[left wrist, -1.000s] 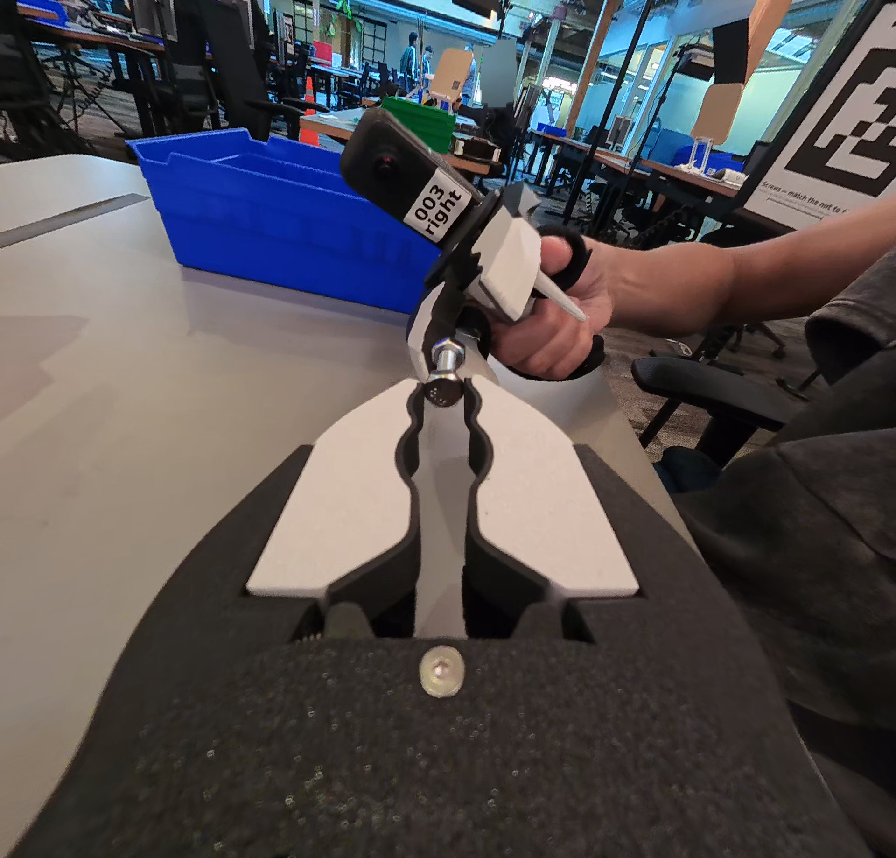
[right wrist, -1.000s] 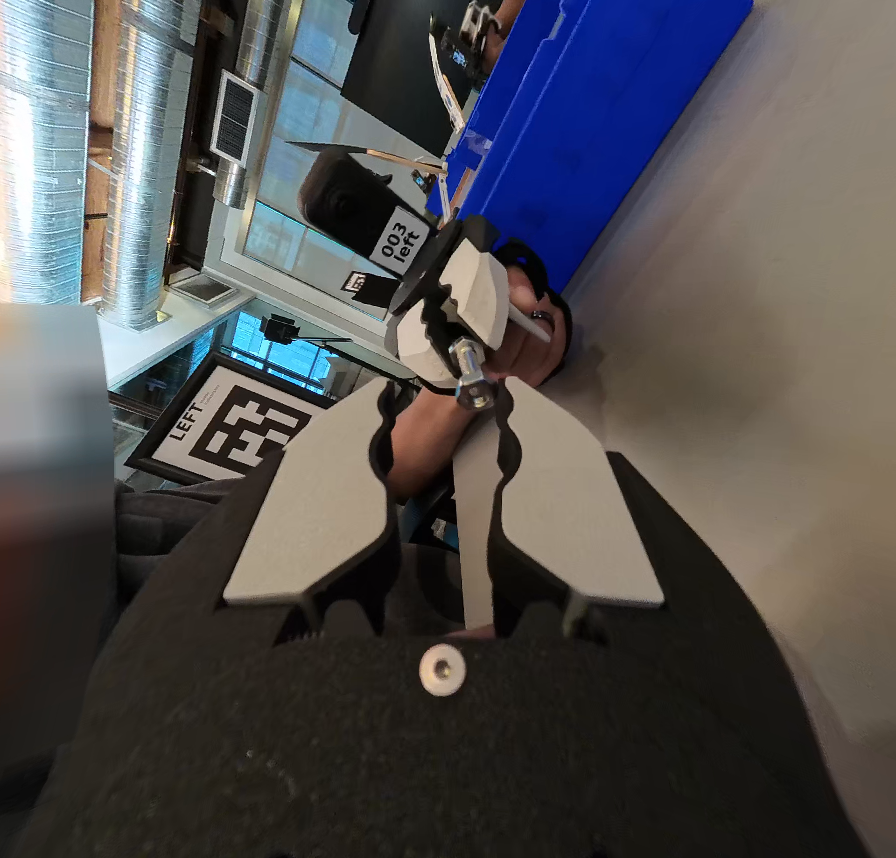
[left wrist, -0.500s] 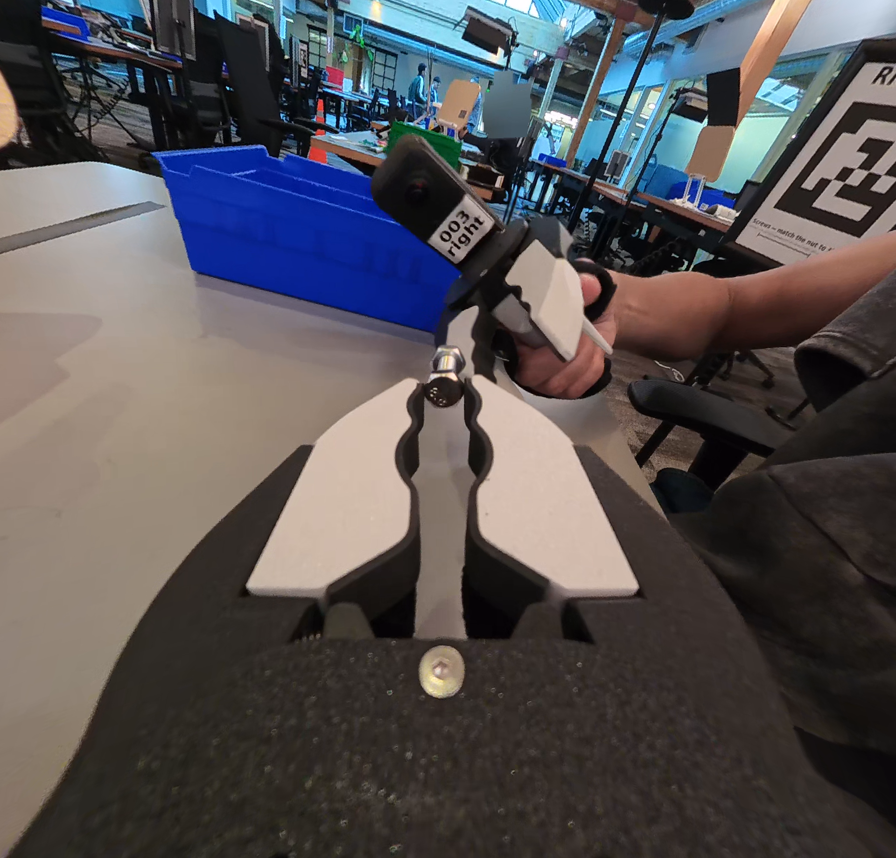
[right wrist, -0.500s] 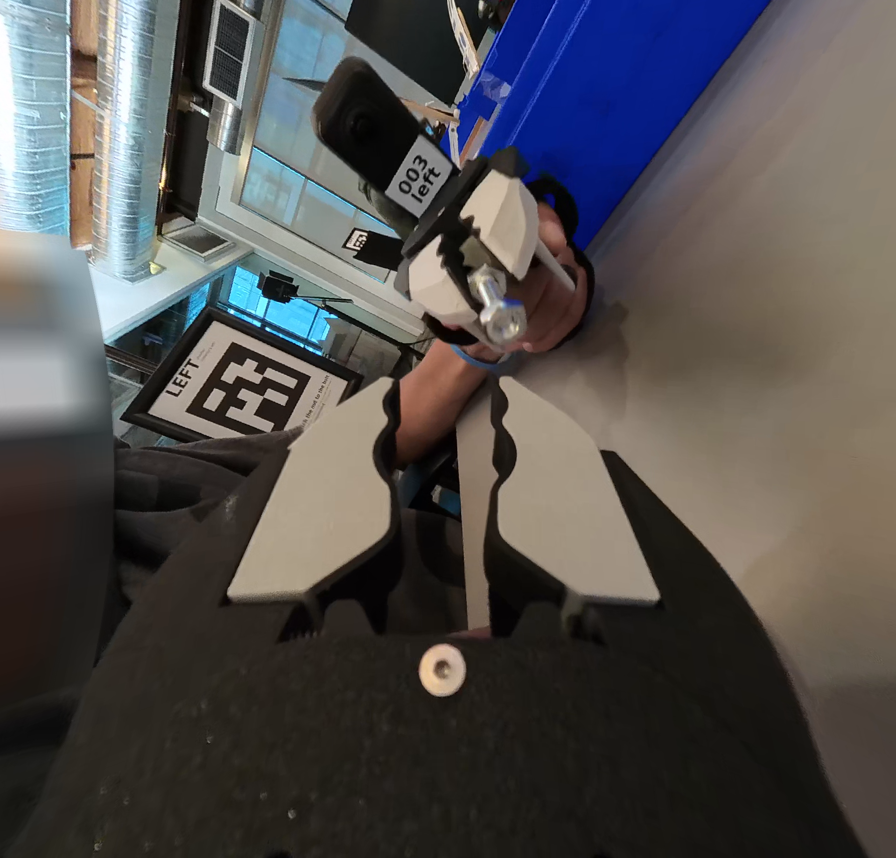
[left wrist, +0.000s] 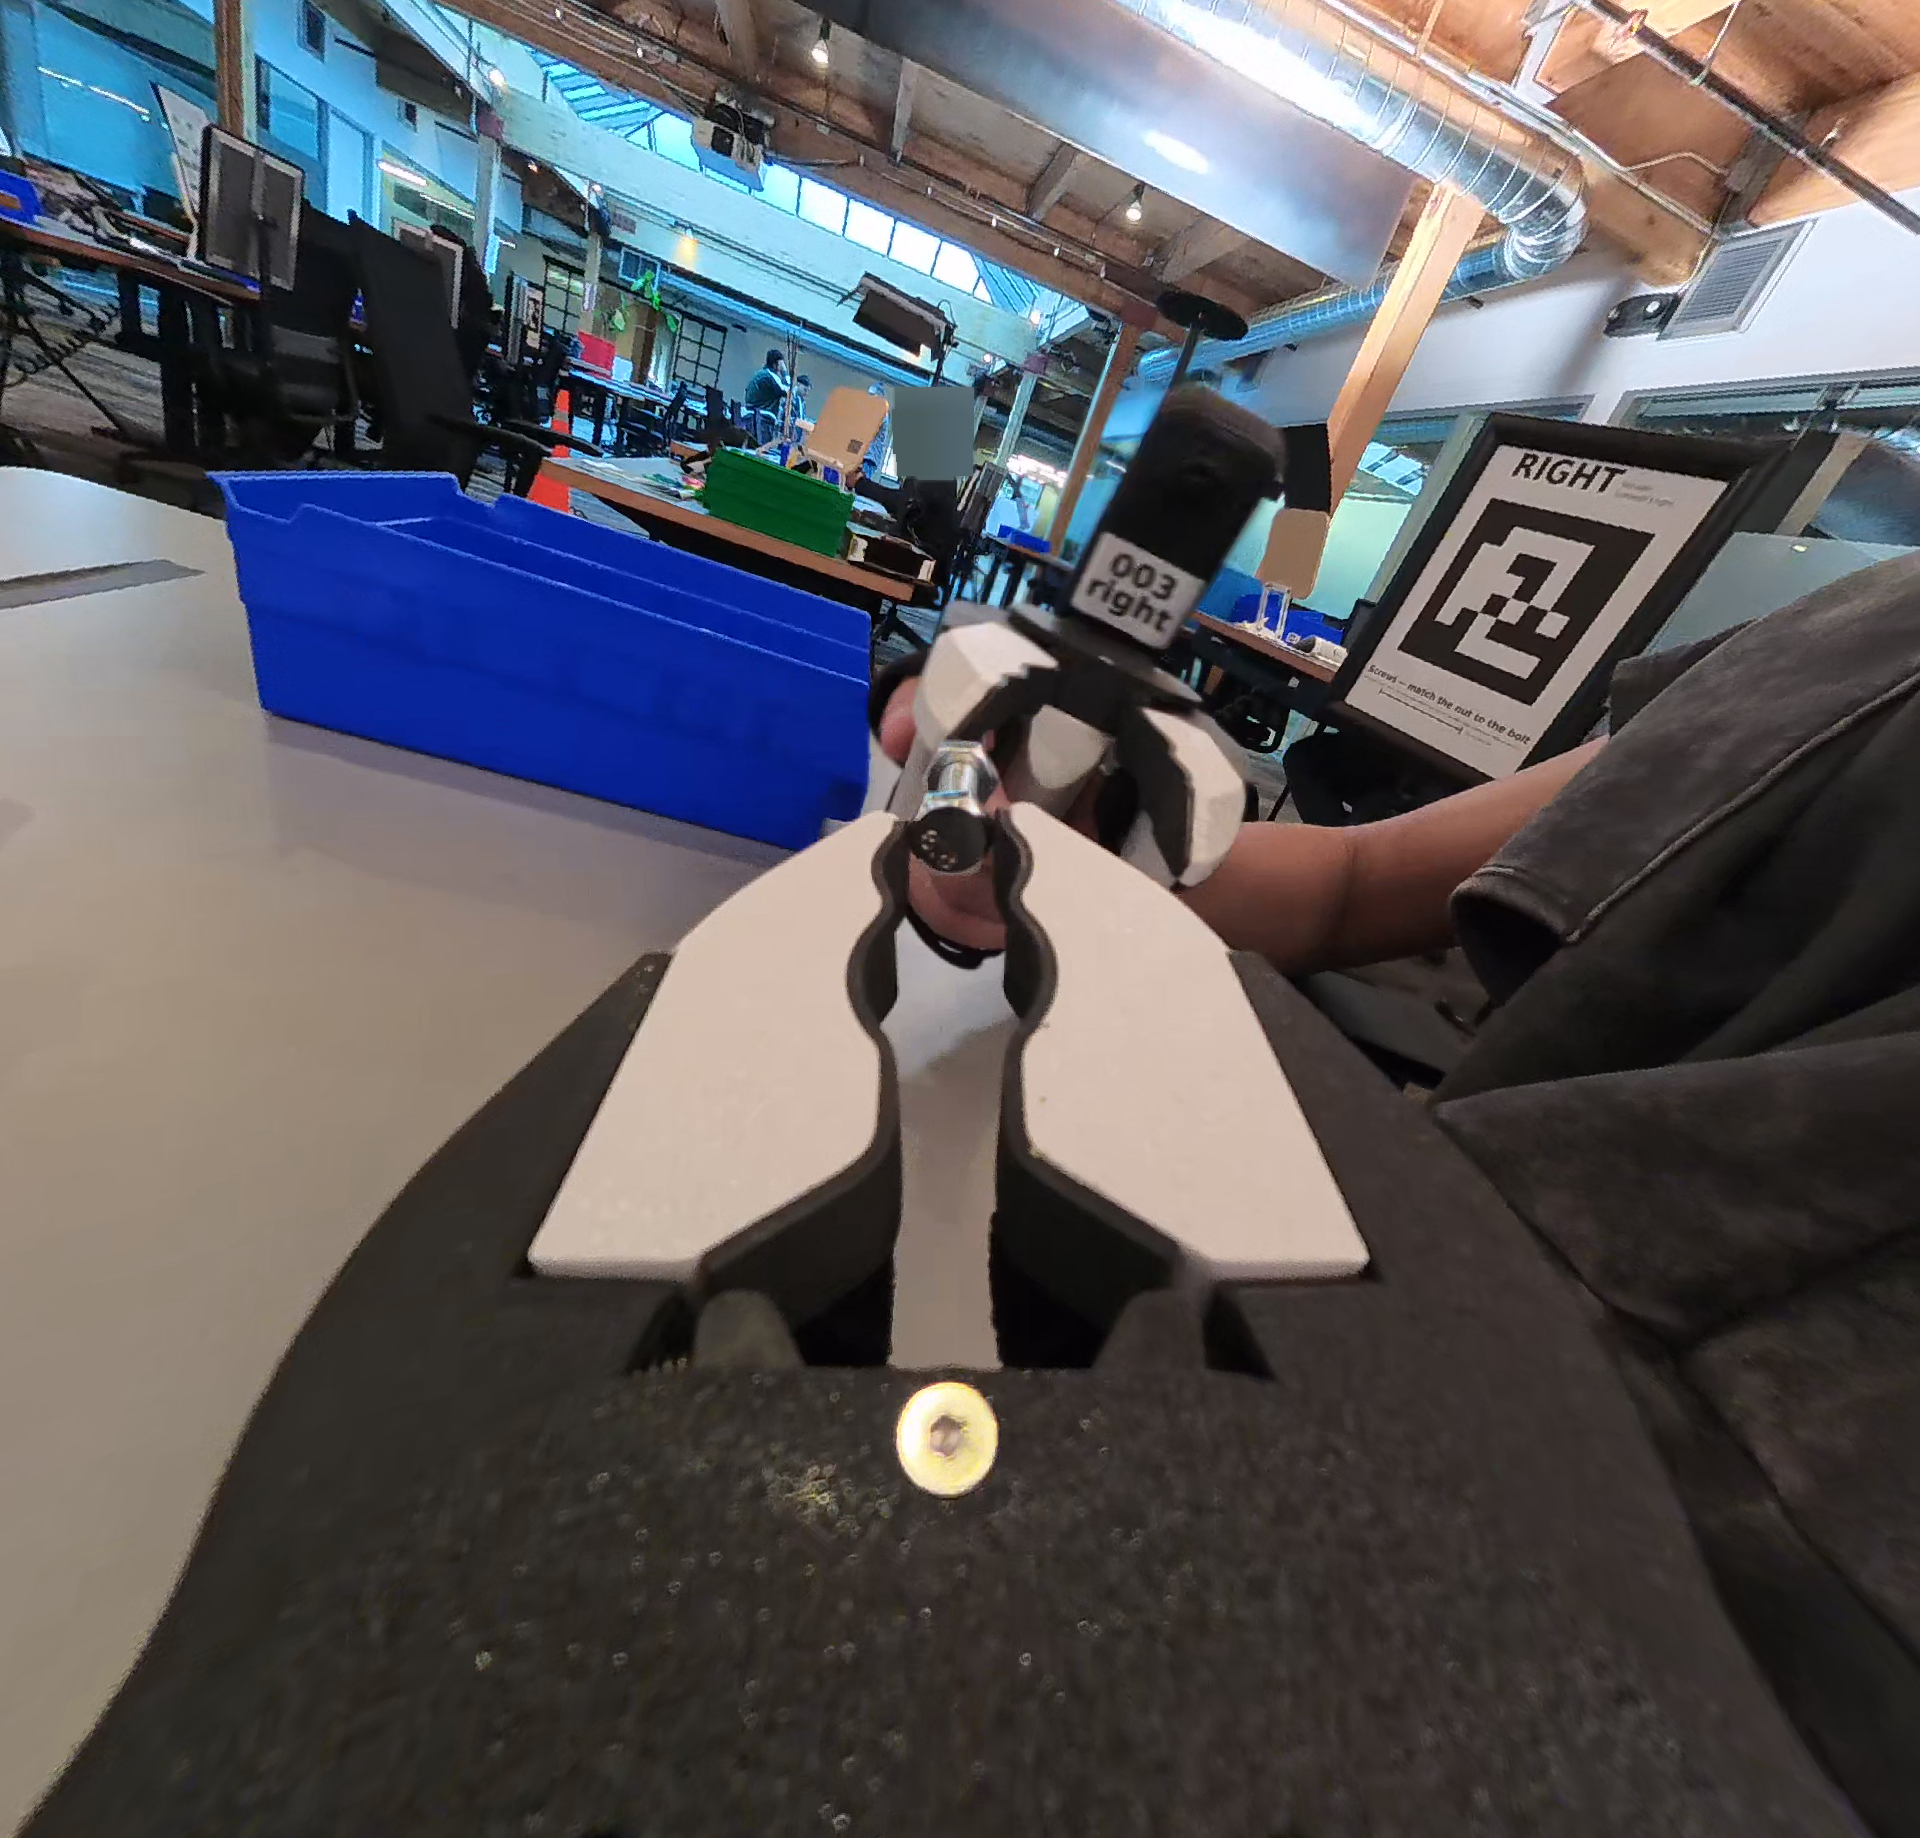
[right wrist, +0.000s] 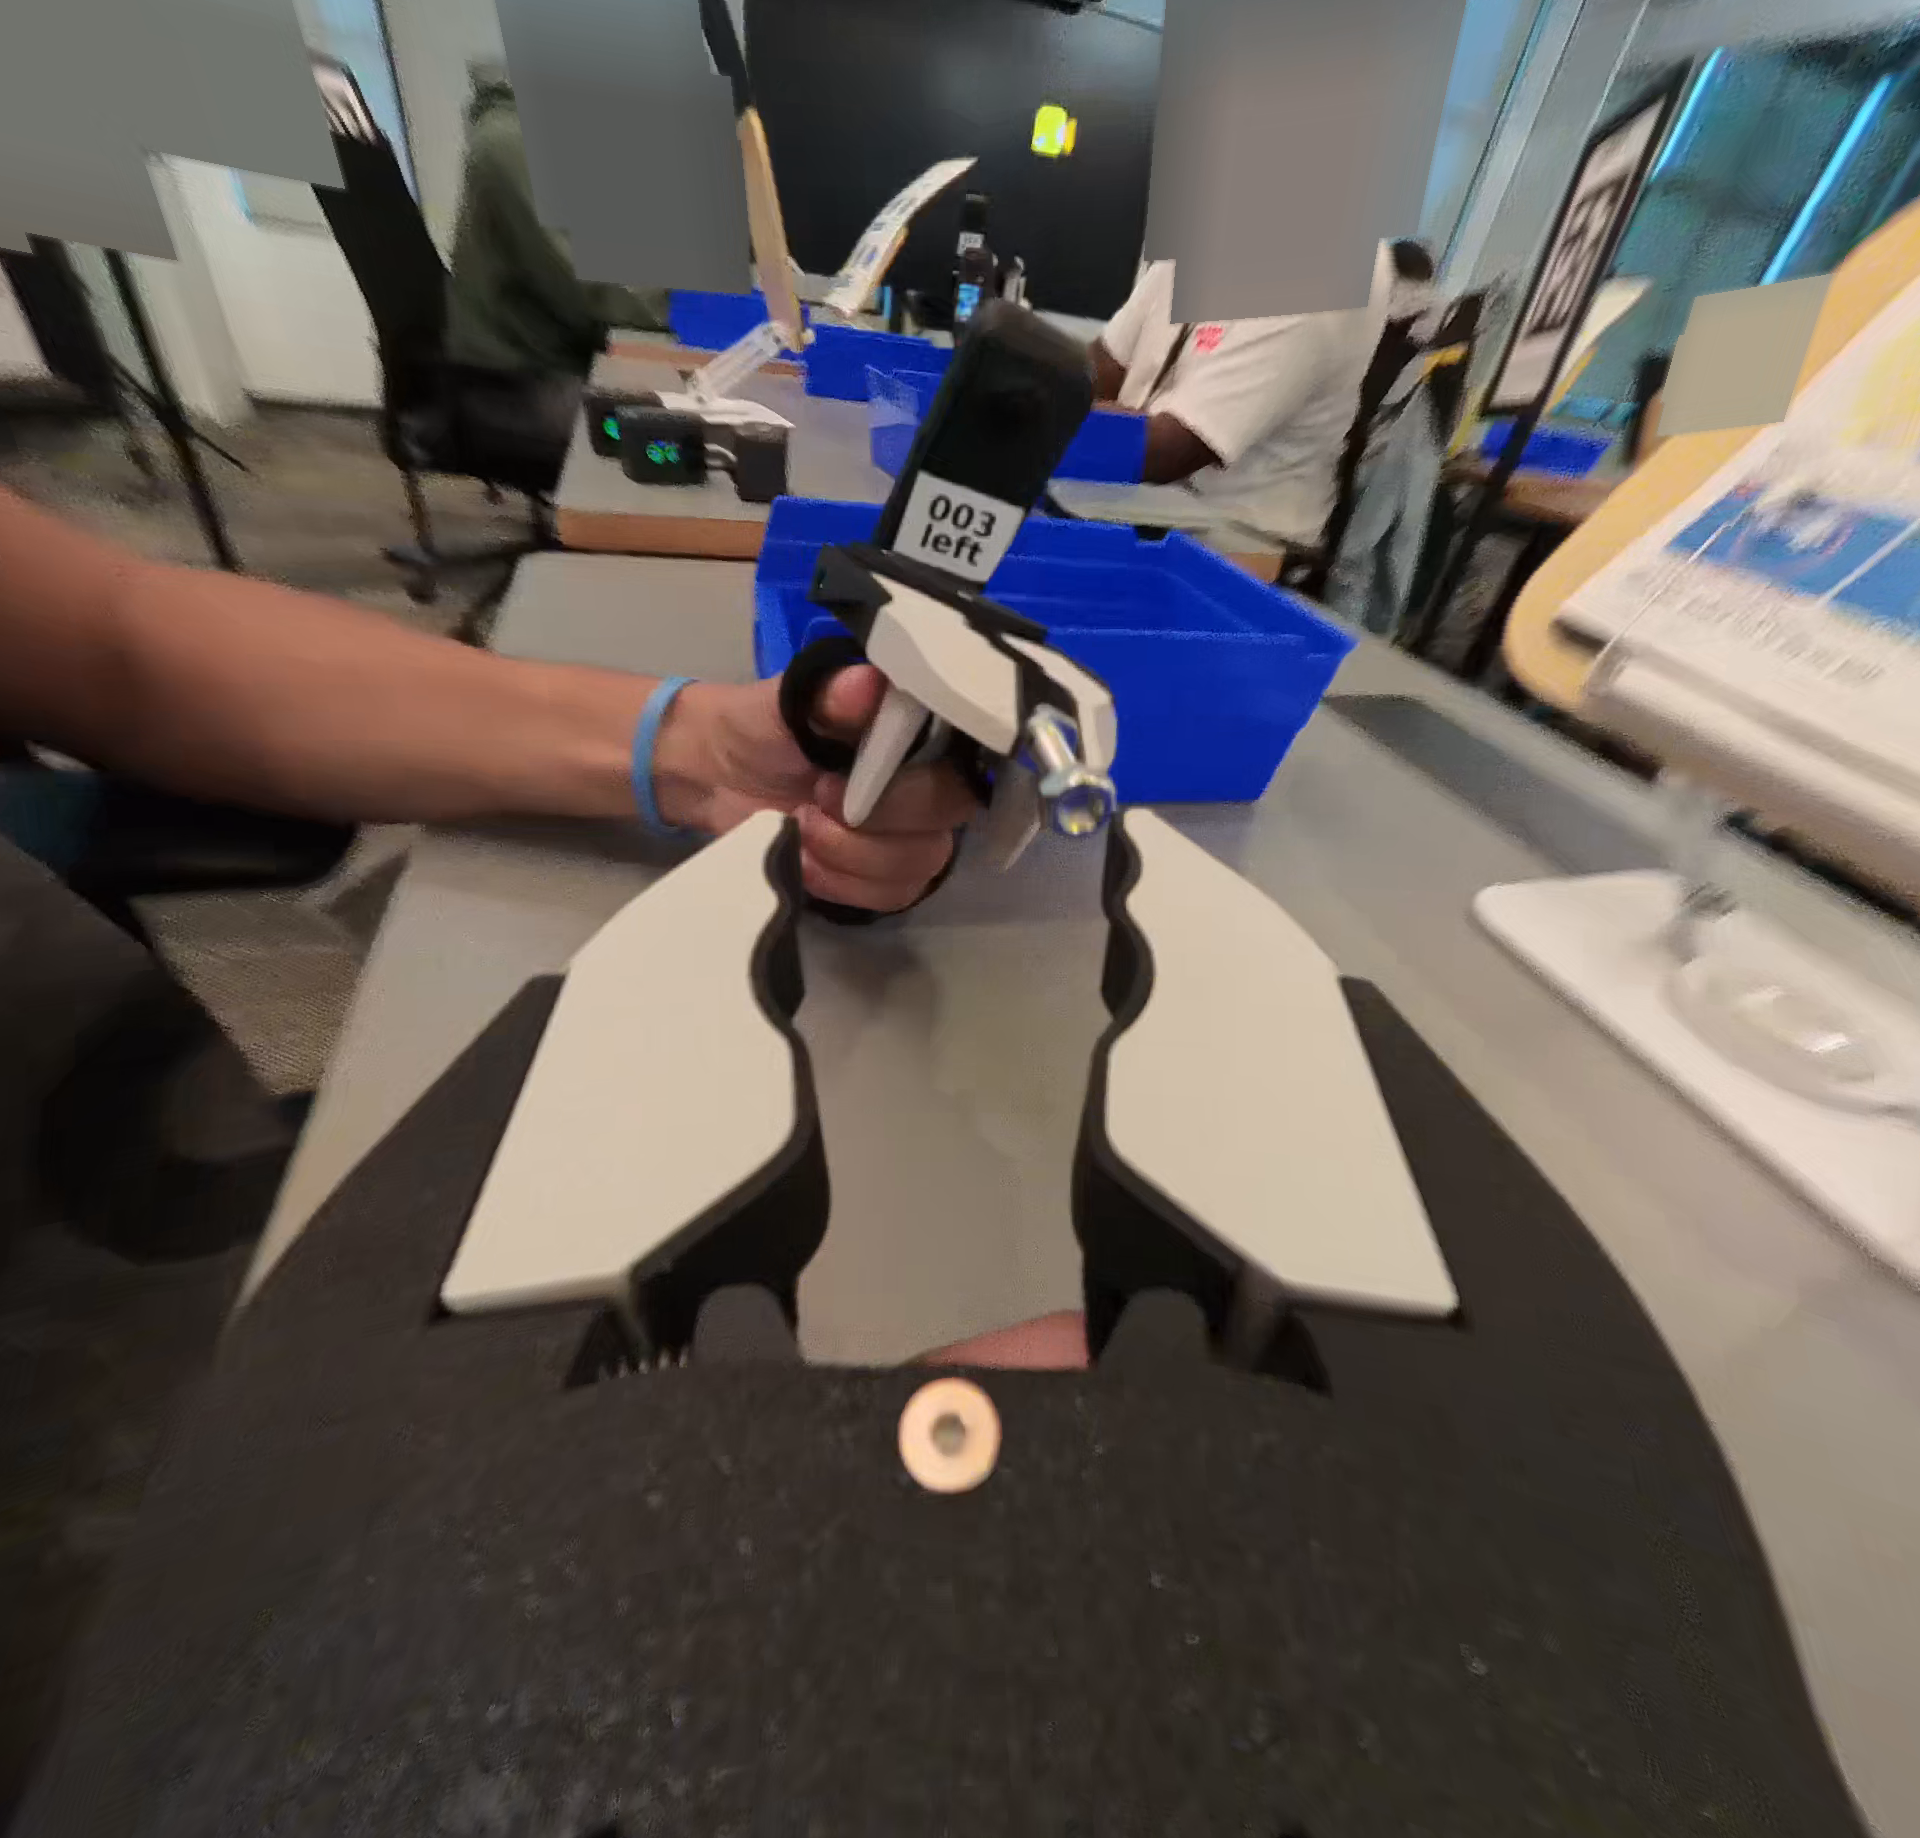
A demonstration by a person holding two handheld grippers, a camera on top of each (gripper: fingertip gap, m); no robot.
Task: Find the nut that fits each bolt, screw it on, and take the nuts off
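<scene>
My left gripper is shut on the head of a silver bolt and holds it above the grey table. The shank points away from it, with a silver nut threaded on it. In the right wrist view the nut sits at the bolt's near end, sticking out of the left gripper. My right gripper is open wide and upright. The nut lies just inside its right fingertip, not gripped. The right gripper also shows in the left wrist view.
A blue bin stands on the table behind the grippers; it also shows in the right wrist view. A white stand with a sign is at the right. A framed marker board and a person's dark sleeve are on the right. My left and right fingertips are right by each other.
My right gripper came off the nut, rolled from sideways to upright and opened wider. My left gripper kept hold of the bolt and tilted upward.
</scene>
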